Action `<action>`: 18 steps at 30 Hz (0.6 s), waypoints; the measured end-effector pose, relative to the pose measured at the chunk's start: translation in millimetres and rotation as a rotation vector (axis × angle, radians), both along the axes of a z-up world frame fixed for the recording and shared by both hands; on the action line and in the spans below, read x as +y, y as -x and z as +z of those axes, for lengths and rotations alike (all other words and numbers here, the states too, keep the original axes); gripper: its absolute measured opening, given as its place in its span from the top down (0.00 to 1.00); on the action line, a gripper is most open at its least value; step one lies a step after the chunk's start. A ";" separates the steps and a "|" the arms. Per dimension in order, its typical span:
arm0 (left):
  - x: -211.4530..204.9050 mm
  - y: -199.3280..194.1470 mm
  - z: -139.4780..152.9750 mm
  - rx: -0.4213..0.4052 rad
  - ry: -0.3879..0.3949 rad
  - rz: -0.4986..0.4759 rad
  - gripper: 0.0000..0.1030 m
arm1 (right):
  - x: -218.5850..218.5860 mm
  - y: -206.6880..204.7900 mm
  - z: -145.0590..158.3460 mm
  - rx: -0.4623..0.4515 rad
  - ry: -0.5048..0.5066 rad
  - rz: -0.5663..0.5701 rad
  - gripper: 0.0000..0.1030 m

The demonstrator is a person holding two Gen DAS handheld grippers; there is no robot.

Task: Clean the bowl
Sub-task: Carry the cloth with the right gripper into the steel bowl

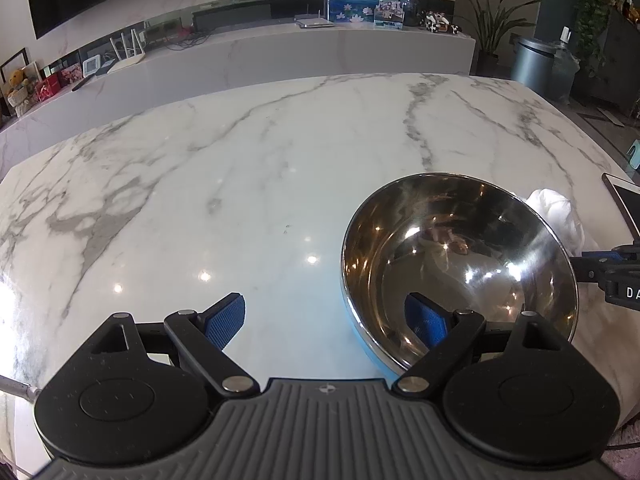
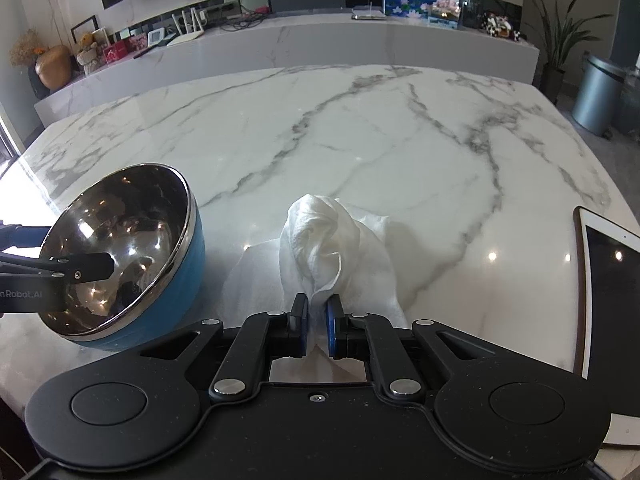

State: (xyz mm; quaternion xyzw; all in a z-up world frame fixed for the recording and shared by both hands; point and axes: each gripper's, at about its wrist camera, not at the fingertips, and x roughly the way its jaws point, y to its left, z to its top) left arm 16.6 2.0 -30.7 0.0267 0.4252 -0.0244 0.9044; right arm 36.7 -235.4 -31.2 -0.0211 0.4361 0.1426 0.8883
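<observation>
A steel bowl (image 1: pixel 460 264) with a blue outer wall is seen tilted on its side at the near part of a white marble desk (image 1: pixel 248 168), its shiny inside turned toward the cameras. In the left wrist view the bowl sits to the right, and the left tool (image 1: pixel 324 320) is spread wide: one blue-padded finger (image 1: pixel 426 322) lies inside the bowl, just over the near rim, while the other finger (image 1: pixel 224 320) is outside, above bare desk. The rim is thus straddled but not clamped. Whether the inner finger touches the steel cannot be told.

In the right wrist view the bowl (image 2: pixel 124 256) appears at the left, with the left tool's dark finger (image 2: pixel 86 268) reaching into it from the left edge. A crumpled white cloth (image 2: pixel 332 240) stands just to the right of the bowl, apart from it, and is pinched at its near end between the closed pads of the right tool (image 2: pixel 316 320). More of the cloth is spread flat on the desk beneath.

At the right edge of the desk a white-framed tablet (image 2: pixel 608 292) is laid. Beyond the desk, a long marble counter (image 2: pixel 320 44) with pictures and small ornaments is seen, and a grey bin (image 2: pixel 596 96) stands on the floor at the far right.
</observation>
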 end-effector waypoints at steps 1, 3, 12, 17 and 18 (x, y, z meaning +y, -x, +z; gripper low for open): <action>0.5 0.0 -0.1 0.000 -0.001 -0.003 0.15 | 0.3 1.0 1.4 0.001 0.002 0.000 0.92; 0.6 0.4 -0.4 0.002 0.001 -0.006 0.15 | 0.9 2.9 4.3 0.002 0.007 -0.001 0.90; -1.4 0.6 -1.3 0.000 -0.008 -0.021 0.15 | 4.3 -2.7 6.1 0.014 0.037 -0.002 0.74; -1.4 0.8 -1.2 -0.002 -0.014 -0.025 0.15 | 8.6 -14.4 -1.1 0.021 0.062 0.012 0.67; -2.1 1.2 -1.2 -0.003 -0.013 -0.025 0.15 | 9.0 -15.4 -1.9 0.023 0.063 0.015 0.65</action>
